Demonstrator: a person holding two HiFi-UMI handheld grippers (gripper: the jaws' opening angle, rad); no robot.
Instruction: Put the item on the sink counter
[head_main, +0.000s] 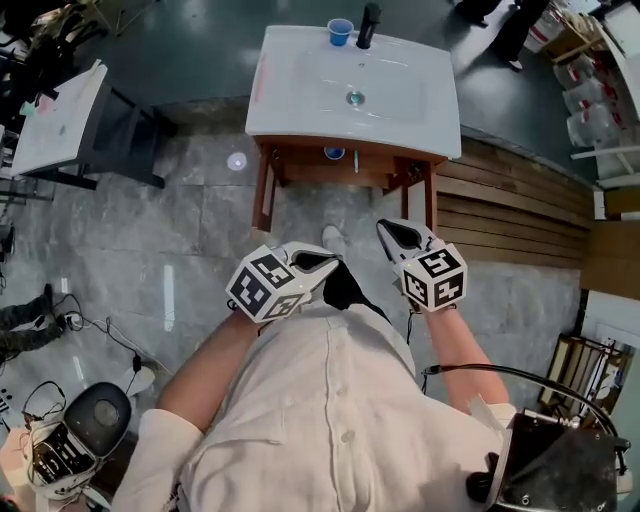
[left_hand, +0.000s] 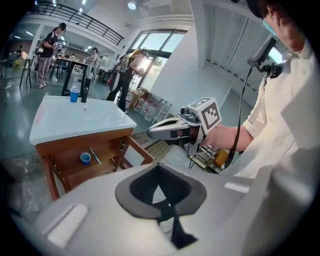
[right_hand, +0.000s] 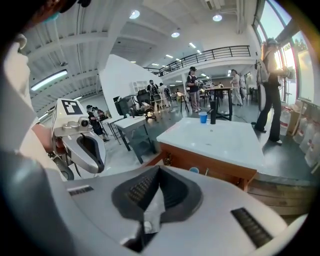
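Observation:
The white sink counter (head_main: 300, 110) stands ahead on a wooden frame. A blue cup (head_main: 340, 32) rests on its back edge beside the black faucet (head_main: 368, 24). On the shelf underneath sit a second blue cup (head_main: 334, 153) and a thin stick-like item (head_main: 356, 160); the same shelf cup (left_hand: 85, 158) shows in the left gripper view. My left gripper (head_main: 330, 262) and right gripper (head_main: 385, 228) hover close to my body, well short of the sink. Both are shut with nothing between the pads, as the left gripper (left_hand: 159, 166) and right gripper (right_hand: 158, 169) show close up.
A white table (head_main: 60, 115) stands at the left. A wooden slatted platform (head_main: 510, 215) lies right of the sink. Cables and equipment (head_main: 70, 430) sit on the floor at lower left. Several people stand around tables (right_hand: 220, 97) far behind the sink.

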